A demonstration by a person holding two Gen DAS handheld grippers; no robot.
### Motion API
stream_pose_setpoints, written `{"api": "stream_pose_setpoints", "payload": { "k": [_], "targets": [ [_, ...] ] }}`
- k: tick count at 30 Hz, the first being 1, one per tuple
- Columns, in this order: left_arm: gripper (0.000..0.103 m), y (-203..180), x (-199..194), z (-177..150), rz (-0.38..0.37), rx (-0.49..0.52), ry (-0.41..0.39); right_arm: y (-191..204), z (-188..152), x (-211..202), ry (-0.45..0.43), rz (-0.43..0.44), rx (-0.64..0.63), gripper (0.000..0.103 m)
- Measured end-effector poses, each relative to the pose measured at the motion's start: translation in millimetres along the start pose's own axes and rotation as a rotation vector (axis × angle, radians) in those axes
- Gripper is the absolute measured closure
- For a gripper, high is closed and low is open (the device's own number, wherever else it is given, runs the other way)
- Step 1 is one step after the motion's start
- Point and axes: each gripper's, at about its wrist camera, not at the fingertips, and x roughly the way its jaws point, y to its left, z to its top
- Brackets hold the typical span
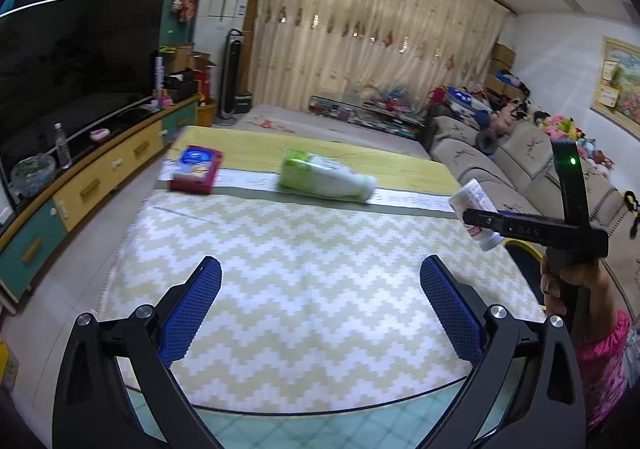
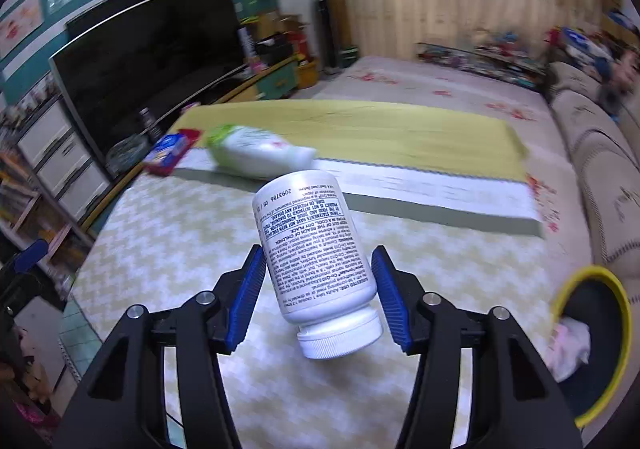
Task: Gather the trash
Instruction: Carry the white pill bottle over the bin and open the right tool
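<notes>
To my left a big dark television (image 1: pixel 68 77) stands on a long cabinet (image 1: pixel 92 185). Beige curtains (image 1: pixel 360 41) hang ahead, and a sofa (image 1: pixel 520 177) with plush toys (image 1: pixel 568 129) runs along my right.

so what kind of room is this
Most likely a home living room: a big TV on a long cabinet, a sofa piled with soft toys, and curtains across the far wall.

white pill bottle (image 2: pixel 316 261) tilted, cap nearest camera
</notes>
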Motion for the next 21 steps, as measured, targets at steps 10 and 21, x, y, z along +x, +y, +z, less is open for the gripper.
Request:
{"api": "stream_pose_setpoints", "payload": {
  "k": [10, 21],
  "targets": [
    [0.005, -69.1, 34.1, 4.9, -0.111, 0.06, 0.05, -121.4, -41.8, -40.6, -0.035, -0.152, 0.195, 0.05],
    [0.005, -97.3, 71.1, 12.5, -0.117, 0.094, 0.101, -255.6, -105.1, -38.7, 0.031, -0.396, 0.455, 0.05]
  ]
}}
